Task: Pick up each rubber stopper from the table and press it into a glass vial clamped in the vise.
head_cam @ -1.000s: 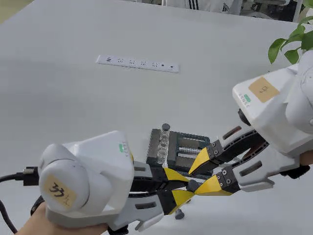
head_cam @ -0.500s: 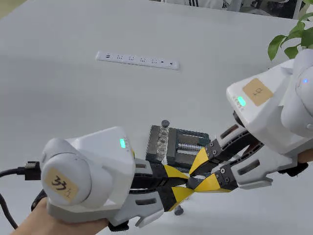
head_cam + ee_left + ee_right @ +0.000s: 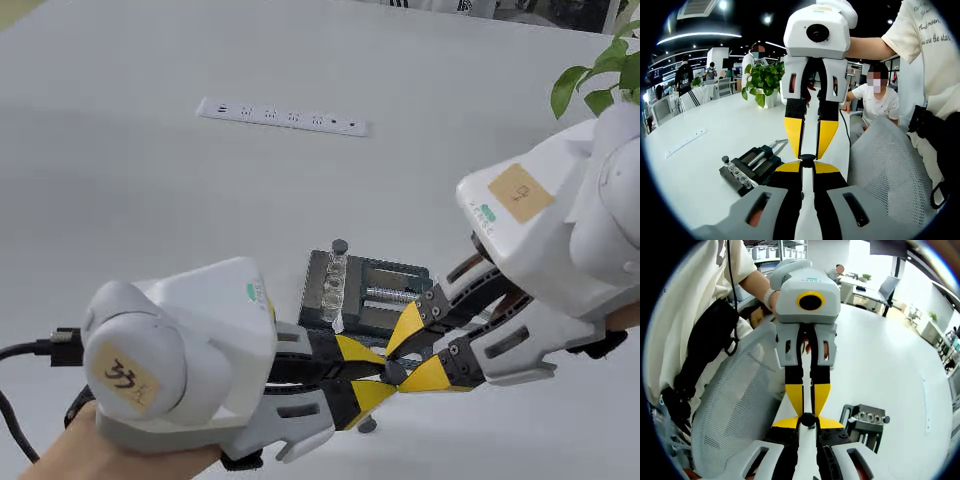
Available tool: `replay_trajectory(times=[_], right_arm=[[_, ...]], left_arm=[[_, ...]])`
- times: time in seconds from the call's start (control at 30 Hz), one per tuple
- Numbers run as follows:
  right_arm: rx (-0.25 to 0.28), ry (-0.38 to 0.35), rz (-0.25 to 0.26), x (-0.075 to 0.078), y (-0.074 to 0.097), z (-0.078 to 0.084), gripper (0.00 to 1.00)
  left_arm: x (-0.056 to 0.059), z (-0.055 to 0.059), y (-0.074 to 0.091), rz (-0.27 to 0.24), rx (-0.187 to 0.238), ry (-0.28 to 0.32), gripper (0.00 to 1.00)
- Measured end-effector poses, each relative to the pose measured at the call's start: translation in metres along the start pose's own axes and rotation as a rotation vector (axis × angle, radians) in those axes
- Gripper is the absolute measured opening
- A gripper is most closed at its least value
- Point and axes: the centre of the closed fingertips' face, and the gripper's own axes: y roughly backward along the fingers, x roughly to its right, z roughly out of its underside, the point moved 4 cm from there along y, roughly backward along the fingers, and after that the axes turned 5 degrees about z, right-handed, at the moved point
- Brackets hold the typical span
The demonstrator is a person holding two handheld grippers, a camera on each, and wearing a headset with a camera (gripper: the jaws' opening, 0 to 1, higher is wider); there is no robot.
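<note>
**A:** Where's the stopper (image 3: pixel 393 373) compared with the vise (image 3: pixel 385 310)?

**B:** On the vise's near side, just off its near edge and up off the table (image 3: pixel 150 200). It sits right where the two sets of tips meet, nose to nose.

**A:** Who has hold of it?

**B:** The left gripper (image 3: pixel 378 380) comes in from the vise's near left, jaws drawn narrow onto it. The right gripper (image 3: pixel 405 358) comes in from the vise's near right, with its jaws also narrow and pinching the same stopper. I can't tell which one is bearing it; it looks to me like a hand-over.

**A:** And the vials (image 3: pixel 333 290)?

**B:** They stand upright in a row along the left of the vise. The row runs from its near edge to its far edge. The vial at the far end has a dark cap (image 3: pixel 340 246) on it, and the nearer ones look open.

**A:** So which way does the stopper have to go?

**B:** Away from the person and a little left, over the vise's near edge, then straight down a vial's upright axis. The tips are about equally near, so I'd judge by angle, and the right gripper lies more across the vise.

**A:** Any others?

**B:** One loose stopper (image 3: pixel 367 425) on the table, nearer the person than the vise.
</note>
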Motion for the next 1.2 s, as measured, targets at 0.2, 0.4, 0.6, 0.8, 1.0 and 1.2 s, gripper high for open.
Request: replay_trajectory(times=[0.2, 0.4, 0.6, 0.8, 1.0, 1.2], right_arm=[[0.006, 0.015, 0.019, 0.0034, 0.0022, 0.0018, 0.08], [0.011, -0.015, 0.004, 0.0033, 0.0046, 0.0011, 0.10], [0.001, -0.026, 0.000, 0.0035, 0.0045, 0.0023, 0.09], [-0.008, -0.030, -0.004, 0.0027, 0.0043, 0.0026, 0.08], [-0.014, -0.064, -0.017, 0.0023, 0.0053, 0.0027, 0.08], [-0.010, -0.087, -0.026, 0.0039, 0.0055, 0.0018, 0.08]], left_arm=[[-0.0003, -0.0035, 0.0010, -0.001, 0.027, 0.004, 0.03], [-0.0005, -0.0065, 0.0010, -0.006, 0.020, -0.004, 0.03], [0.0007, -0.0066, -0.0003, -0.004, 0.006, -0.026, 0.03], [0.0011, -0.0065, -0.0009, -0.004, -0.002, -0.033, 0.03], [0.0023, -0.0076, -0.0016, -0.009, -0.013, -0.062, 0.03], [0.0014, -0.0079, -0.0021, -0.015, -0.020, -0.078, 0.03]])
